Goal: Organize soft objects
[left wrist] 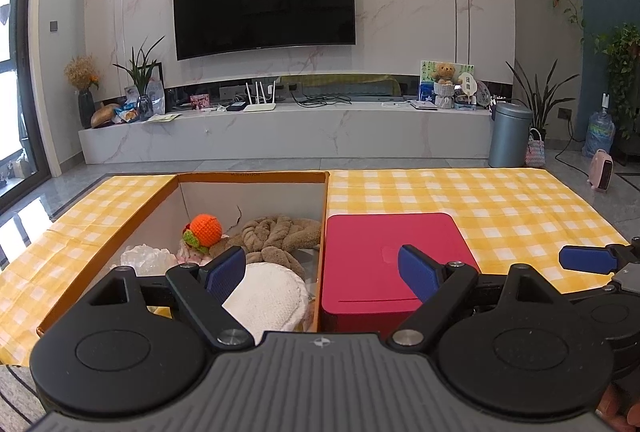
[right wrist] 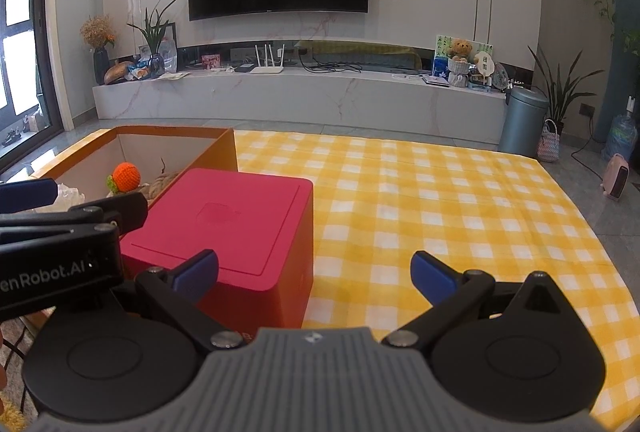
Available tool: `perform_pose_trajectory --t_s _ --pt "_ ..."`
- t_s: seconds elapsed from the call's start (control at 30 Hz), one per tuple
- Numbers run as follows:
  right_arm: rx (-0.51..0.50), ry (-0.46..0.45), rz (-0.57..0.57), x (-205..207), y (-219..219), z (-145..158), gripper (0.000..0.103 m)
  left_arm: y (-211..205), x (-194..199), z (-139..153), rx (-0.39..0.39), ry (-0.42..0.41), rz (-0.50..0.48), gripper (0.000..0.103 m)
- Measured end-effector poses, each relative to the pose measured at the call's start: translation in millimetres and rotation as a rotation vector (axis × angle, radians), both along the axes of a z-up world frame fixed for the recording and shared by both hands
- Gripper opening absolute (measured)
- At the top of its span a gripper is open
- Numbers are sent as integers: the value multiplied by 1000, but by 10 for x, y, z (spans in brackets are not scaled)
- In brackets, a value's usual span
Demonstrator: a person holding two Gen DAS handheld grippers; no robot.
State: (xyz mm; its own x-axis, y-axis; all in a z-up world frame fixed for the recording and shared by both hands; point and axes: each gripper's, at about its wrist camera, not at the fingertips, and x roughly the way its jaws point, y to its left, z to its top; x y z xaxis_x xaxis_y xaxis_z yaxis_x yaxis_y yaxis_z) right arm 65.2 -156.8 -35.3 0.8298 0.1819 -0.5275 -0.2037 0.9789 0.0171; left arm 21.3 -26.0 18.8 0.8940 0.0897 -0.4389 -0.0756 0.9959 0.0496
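Both spread wide and empty, the left hand-held gripper sits nearer the white pad in the cardboard box, at its 11 o'clock, than the right hand-held gripper.

white pad: near edge behind tool | box: contents mostly hidden
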Motion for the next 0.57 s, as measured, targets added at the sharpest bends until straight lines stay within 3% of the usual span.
perform_pose_trajectory --t_s 0.57 --pt "-1 9 1 -7 -3 -10 100 -18 -8 -17 18 1 4 101"
